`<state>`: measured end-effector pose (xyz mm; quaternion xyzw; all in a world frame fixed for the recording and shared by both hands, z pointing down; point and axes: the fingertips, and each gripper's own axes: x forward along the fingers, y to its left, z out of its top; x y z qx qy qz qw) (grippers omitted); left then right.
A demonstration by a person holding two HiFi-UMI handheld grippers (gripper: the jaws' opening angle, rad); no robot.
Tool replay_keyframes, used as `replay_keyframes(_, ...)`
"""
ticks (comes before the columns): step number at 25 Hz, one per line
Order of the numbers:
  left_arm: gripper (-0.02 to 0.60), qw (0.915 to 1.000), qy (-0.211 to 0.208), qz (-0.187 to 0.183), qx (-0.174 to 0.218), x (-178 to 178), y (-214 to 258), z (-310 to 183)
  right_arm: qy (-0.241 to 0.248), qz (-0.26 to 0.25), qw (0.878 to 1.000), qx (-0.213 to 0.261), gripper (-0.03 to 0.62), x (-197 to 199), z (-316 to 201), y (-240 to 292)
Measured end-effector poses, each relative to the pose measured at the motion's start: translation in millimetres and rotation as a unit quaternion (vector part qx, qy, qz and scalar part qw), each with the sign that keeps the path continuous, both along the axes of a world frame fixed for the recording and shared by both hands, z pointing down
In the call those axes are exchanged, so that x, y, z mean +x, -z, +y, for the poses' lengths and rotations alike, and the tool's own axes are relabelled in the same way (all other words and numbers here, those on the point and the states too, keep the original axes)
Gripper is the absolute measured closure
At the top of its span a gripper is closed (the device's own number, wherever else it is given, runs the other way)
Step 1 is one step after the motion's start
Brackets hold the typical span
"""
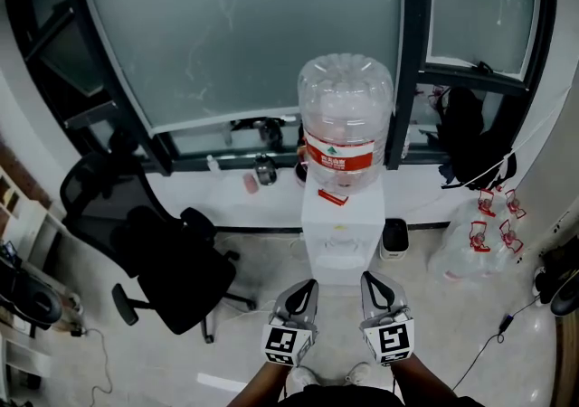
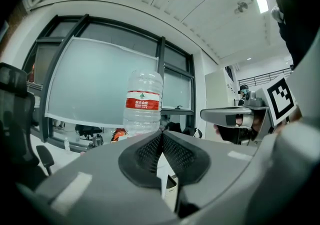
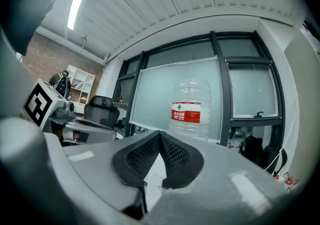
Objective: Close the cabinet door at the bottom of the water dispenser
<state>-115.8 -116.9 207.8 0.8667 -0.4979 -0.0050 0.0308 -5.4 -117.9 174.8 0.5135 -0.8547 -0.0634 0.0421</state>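
Left tool (image 1: pixel 309 288) and right tool (image 1: pixel 369 279): both closed, empty, side by side. Water dispenser (image 1: pixel 342 238) just ahead, bottle (image 1: pixel 346 120) atop.

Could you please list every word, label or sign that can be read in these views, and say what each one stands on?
"农夫山泉": white characters on the red label of the water bottle.
Smaller print under those characters: too small to read.
Red print on the white plastic bags: too blurred to read.
Marker cubes: black-and-white square patterns only, no words.
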Motion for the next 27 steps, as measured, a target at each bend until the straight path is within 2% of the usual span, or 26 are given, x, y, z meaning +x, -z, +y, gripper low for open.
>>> replay_keyframes(5, 0.563, 1.0000, 0.000, 0.000, 0.004, 1, 4, 4, 0.014, 0.019, 1.000, 0.004, 0.592, -2, 4, 3)
replay_keyframes(12, 0.563, 0.9999, 0.000, -0.004, -0.014, 1, 3, 9, 0.017, 0.005, 1.000, 0.008, 0.592, -5, 7, 3)
replay_keyframes(17, 0.563, 0.9999, 0.008, 0.000, 0.008, -1, 5, 10, 0.018, 0.010, 1.000, 0.016, 0.592, -5, 9, 7)
replay_keyframes(21, 0.563, 0.9999, 0.013, -0.003, 0.010, -3, 3, 14, 0.015, -0.001, 1.000, 0.012, 0.592, -2, 11, 3)
replay_keyframes(27, 0.563, 0.9999, 0.013, -0.004, 0.005, -2, 0, 17, 0.018, 0.020, 1.000, 0.013, 0.592, -1, 14, 2)
